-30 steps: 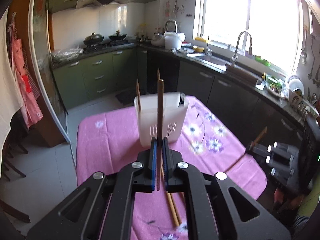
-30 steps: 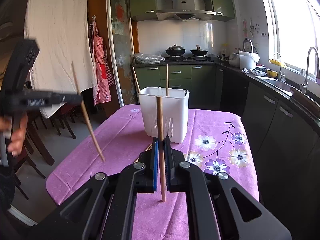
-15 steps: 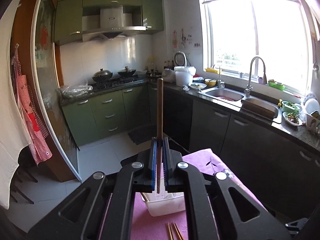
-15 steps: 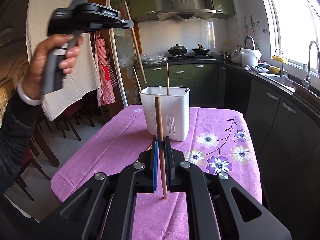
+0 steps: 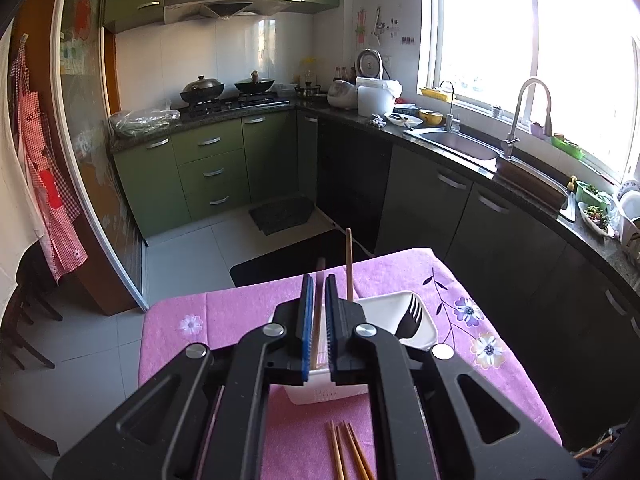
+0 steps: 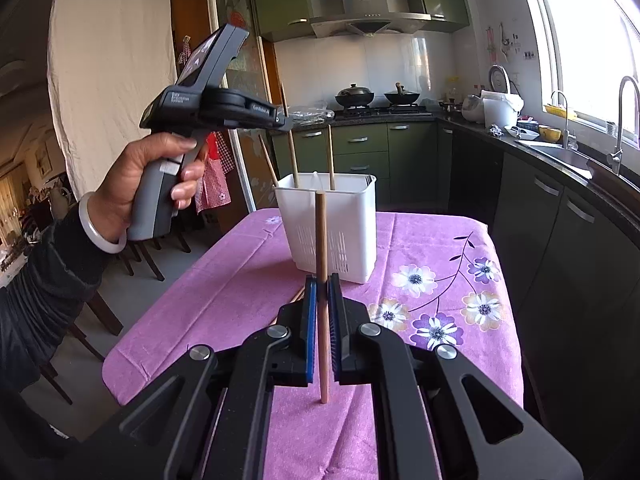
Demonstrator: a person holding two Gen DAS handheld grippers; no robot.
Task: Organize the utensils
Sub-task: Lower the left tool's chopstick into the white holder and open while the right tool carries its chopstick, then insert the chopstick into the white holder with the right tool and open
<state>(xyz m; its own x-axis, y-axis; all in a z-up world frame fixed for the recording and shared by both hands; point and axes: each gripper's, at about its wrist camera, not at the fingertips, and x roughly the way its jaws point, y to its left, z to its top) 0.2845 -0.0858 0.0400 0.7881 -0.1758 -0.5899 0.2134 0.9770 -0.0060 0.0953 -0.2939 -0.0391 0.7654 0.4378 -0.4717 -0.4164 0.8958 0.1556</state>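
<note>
A white slotted utensil holder stands on the pink flowered tablecloth. My left gripper hovers right above the holder, jaws slightly apart around a chopstick that reaches down into it. From the right wrist view the left gripper sits above the holder's left side with that chopstick passing through it. A black fork and other chopsticks stand inside. My right gripper is shut on an upright chopstick, low over the cloth, short of the holder.
Several loose chopsticks lie on the cloth near me. Dark counter cabinets and a sink run along the right. Chairs stand left of the table. The table's far edge drops to a tiled floor.
My left gripper swung up and over the holder, lowered its chopstick into it and the jaws eased apart. My right gripper stayed nearly still with its chopstick.
</note>
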